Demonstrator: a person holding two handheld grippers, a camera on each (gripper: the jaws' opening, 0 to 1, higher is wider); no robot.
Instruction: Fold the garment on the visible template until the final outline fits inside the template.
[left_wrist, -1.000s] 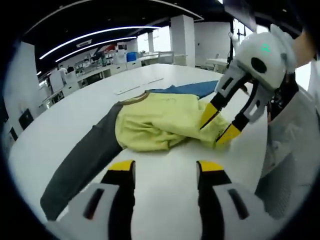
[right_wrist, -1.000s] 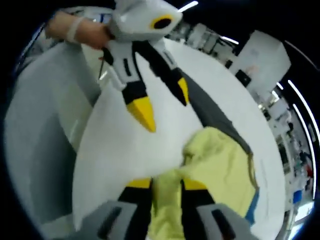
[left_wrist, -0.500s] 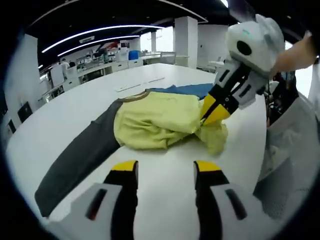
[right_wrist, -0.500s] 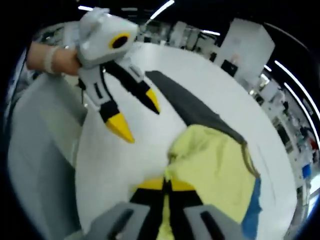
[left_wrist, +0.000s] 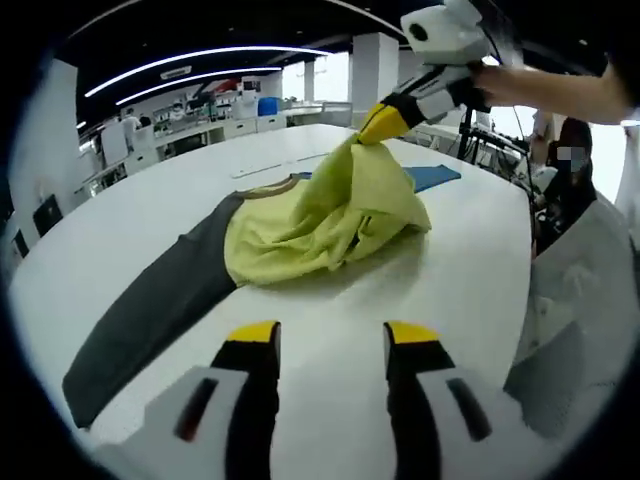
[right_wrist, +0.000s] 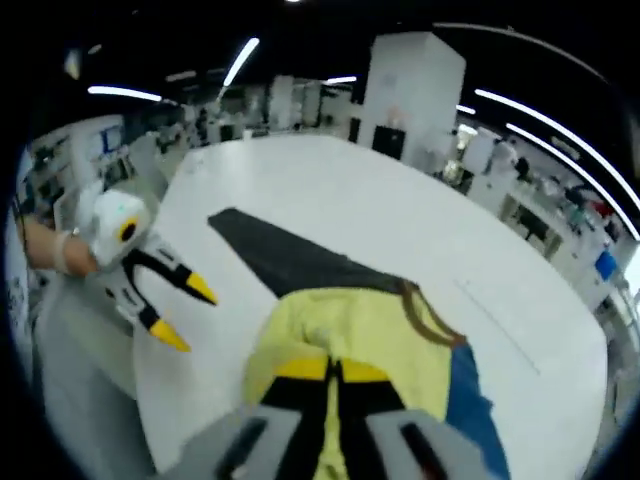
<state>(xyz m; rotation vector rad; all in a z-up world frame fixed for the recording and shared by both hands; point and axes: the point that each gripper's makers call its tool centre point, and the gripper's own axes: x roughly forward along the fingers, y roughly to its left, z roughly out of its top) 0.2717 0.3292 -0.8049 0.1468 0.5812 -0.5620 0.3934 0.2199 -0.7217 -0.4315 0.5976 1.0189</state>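
while the garment (left_wrist: 320, 215) lies near the middle of the white tabletop (left_wrist: 470, 240), one yellow corner of it is lifted into a peak, pinched between the closed jaws of the right tool (left_wrist: 383, 122), seen at the top of the left gripper view. its yellow body is bunched below that peak, a dark grey sleeve (left_wrist: 150, 305) stretches flat toward the tabletop's near edge, and a blue part (left_wrist: 435, 177) shows behind the yellow. in the right gripper view the same yellow cloth (right_wrist: 350, 335) runs up between that tool's shut yellow tips, with the brown collar (right_wrist: 430, 318) just beyond. the left tool (left_wrist: 328, 338) hovers over bare tabletop in front of the garment, jaws apart and holding nothing. office desks (left_wrist: 215, 125) stand well behind.
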